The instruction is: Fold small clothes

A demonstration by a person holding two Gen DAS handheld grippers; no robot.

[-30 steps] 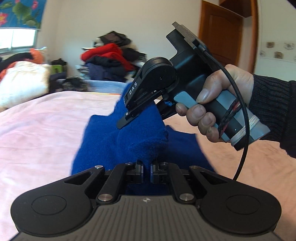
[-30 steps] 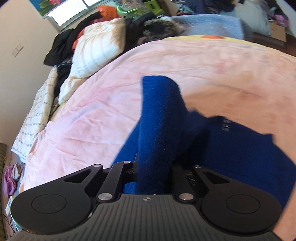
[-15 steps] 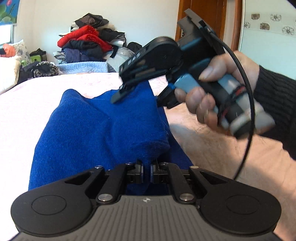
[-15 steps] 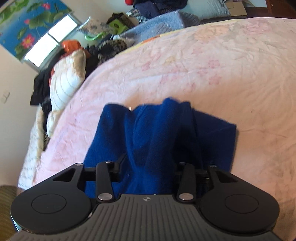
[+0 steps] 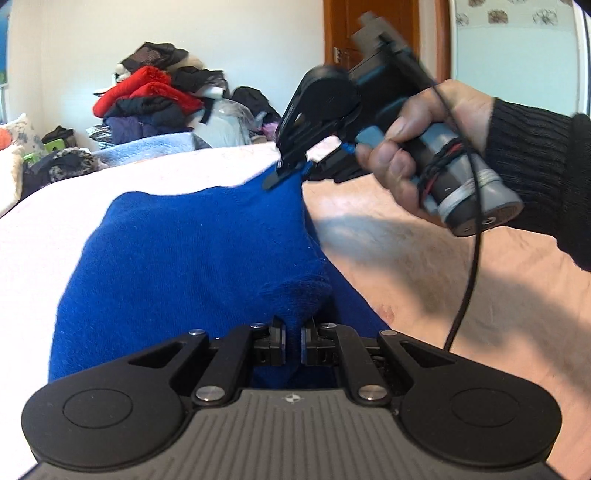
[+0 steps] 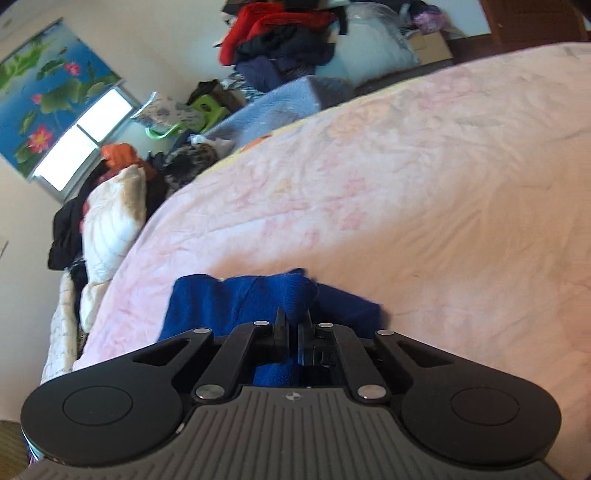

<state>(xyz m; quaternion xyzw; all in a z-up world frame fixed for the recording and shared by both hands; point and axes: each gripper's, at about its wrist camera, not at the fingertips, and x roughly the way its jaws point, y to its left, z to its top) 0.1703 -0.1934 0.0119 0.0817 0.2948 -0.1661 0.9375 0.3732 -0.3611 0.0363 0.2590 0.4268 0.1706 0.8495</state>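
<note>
Both tools clamped on blue knit (image 5: pixel 192 251): left tool (image 5: pixel 291 341), right tool (image 6: pixel 293 338). Risk: thin pinch slips w/ uneven pull, fold collapses on bed (image 6: pixel 424 192).

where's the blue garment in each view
Left wrist: the blue garment fills the lower centre, pinched between the left gripper jaws; its far corner is held by the right gripper.
Right wrist: low centre, bunched at the right gripper.
Shared landmark: the red clothes pile.
</note>
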